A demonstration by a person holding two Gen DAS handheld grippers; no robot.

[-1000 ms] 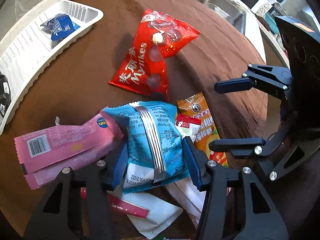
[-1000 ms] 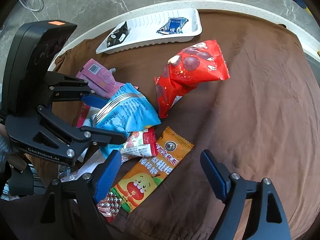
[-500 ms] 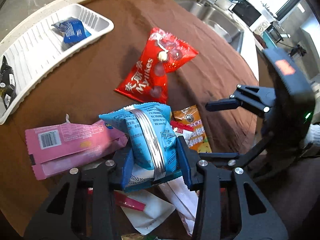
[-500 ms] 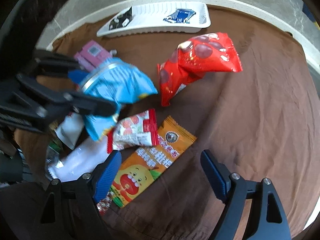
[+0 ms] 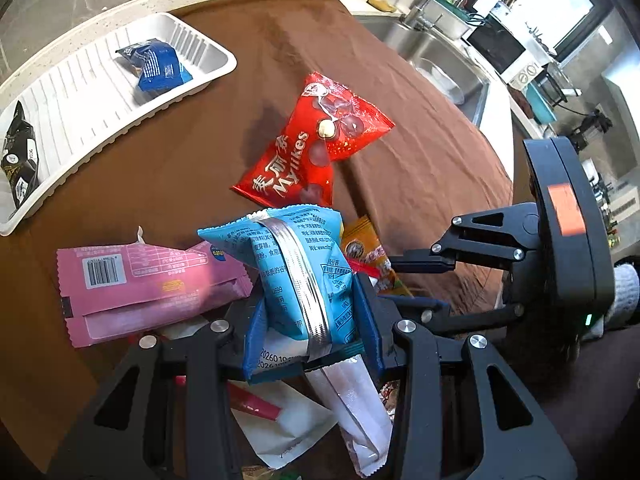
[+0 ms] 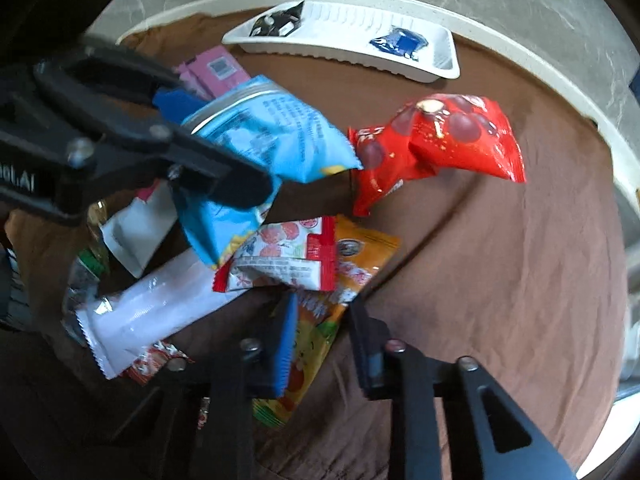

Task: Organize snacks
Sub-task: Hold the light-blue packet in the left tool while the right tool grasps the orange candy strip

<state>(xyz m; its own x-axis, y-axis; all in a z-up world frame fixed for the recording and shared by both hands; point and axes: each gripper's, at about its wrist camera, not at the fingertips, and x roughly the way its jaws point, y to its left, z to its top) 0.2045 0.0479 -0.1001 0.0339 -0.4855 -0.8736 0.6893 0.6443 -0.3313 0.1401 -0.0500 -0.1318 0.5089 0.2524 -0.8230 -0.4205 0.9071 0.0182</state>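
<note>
My left gripper (image 5: 306, 320) is shut on a light blue snack bag (image 5: 296, 272) and holds it above the pile; the bag also shows in the right wrist view (image 6: 260, 144). My right gripper (image 6: 322, 320) is closed around the orange snack packet (image 6: 320, 320) lying on the brown cloth. A red-and-white packet (image 6: 288, 256) lies across the orange one. A red Mylikes bag (image 5: 312, 156) lies mid-table. The white tray (image 5: 92, 92) at the back holds a dark blue packet (image 5: 156, 66) and a black packet (image 5: 18, 152).
A pink packet (image 5: 140, 280) and white pouches (image 6: 148, 320) lie in the pile at the near left. A sink (image 5: 440, 64) and counter stand beyond the table's right edge. The brown cloth (image 6: 500, 280) covers the round table.
My left gripper shut on the blue bag and lifted it off the pile. My right gripper moved down and closed from wide open onto the orange packet.
</note>
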